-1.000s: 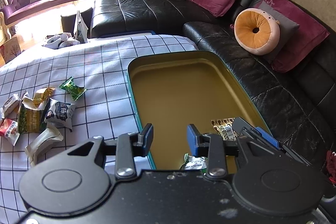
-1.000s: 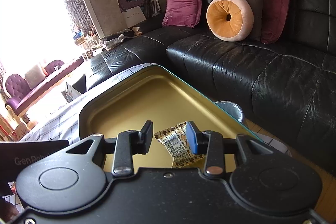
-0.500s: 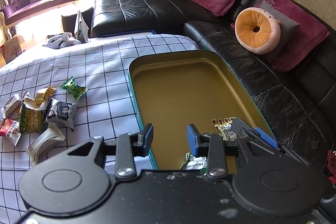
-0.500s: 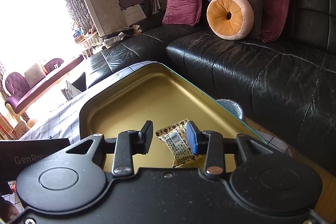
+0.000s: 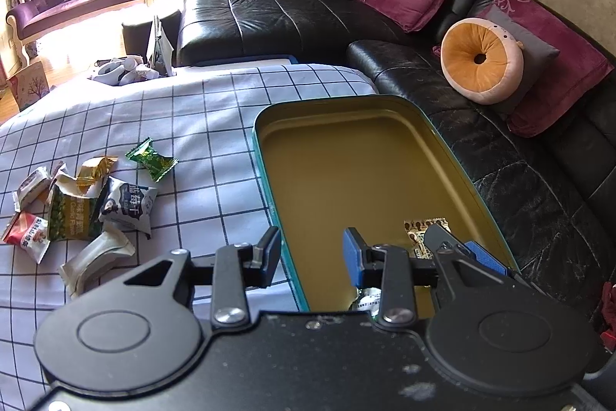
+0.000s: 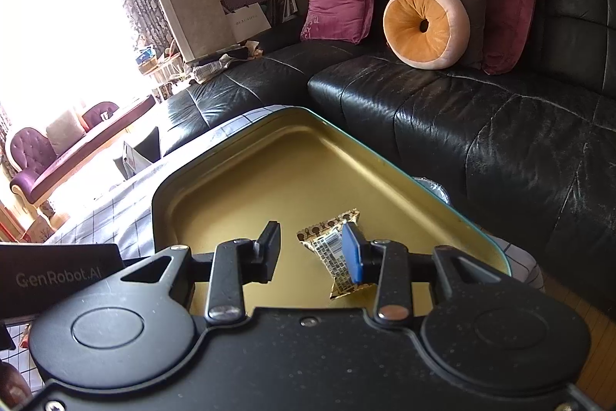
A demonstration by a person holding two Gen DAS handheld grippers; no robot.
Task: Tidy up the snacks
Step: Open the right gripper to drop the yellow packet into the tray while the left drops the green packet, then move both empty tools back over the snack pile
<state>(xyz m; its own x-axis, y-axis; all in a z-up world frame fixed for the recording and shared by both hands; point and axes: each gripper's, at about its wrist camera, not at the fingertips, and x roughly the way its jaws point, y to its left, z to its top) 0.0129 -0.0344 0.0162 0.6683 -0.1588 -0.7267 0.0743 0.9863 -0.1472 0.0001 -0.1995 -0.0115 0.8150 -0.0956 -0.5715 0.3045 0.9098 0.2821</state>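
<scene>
Where the checked white-and-black cloth covers the tabletop (image 5: 200, 126), a loose heap of small wrapped snack packets (image 5: 77, 207) lies at far left, with a green twisted candy wrapper (image 5: 151, 160) just beside its upper edge. Left tongs (image 5: 312, 255) hover over the near left rim of the shallow rectangular gold-lined tin tray with teal edge (image 5: 265, 180); their jaws stand apart and grip nothing. Below the right jaw a crumpled pale packet (image 5: 365, 297) lies in the tray, partly hidden. Right tongs (image 6: 312, 251) hang above the tray's near end (image 6: 481, 230), jaws likewise apart and empty. A gold patterned snack packet with barcode (image 6: 331, 249) lies flat on the tray floor, partly behind the blue right pad; contact cannot be told. Behind the tray stands a black leather sofa (image 6: 481, 126).
</scene>
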